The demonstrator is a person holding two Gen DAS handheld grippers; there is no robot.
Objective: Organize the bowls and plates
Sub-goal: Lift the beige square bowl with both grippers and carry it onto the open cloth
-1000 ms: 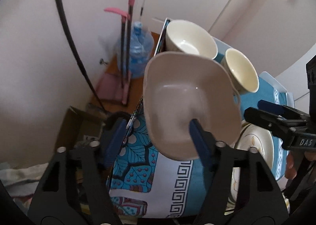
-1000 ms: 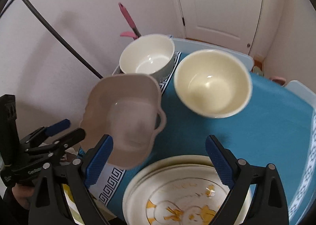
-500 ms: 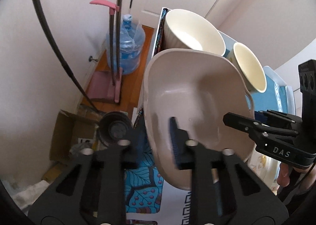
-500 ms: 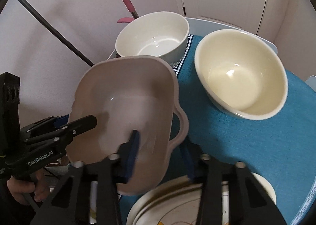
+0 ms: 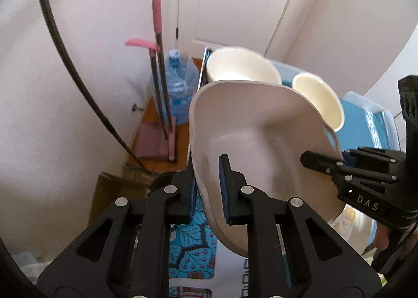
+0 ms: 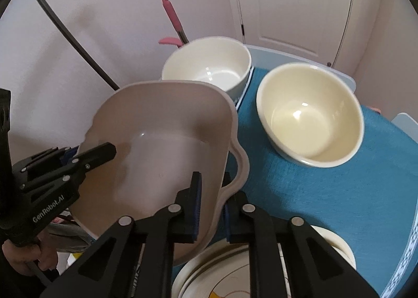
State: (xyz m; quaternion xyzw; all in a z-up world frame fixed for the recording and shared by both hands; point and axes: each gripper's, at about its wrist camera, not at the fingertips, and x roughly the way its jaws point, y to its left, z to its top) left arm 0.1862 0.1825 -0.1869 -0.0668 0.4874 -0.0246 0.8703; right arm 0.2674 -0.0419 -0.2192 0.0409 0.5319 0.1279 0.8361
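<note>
Beige dish (image 6: 162, 146) spans both claws: left claw (image 5: 207, 188) and right claw (image 6: 211, 206) clenched on opposite rims, above the bench's left edge

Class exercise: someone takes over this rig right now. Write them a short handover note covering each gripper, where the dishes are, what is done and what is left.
Left gripper: shut on the left wall of the beige handled dish.
Right gripper: shut on its right wall, by the handle.
The dish hangs tilted above the blue tablecloth.
White bowl and cream bowl stand apart at the back; plate stack sits nearest.
Done: dish gripped by both.
Left: set it down; nothing else looks stacked with it yet.
</note>
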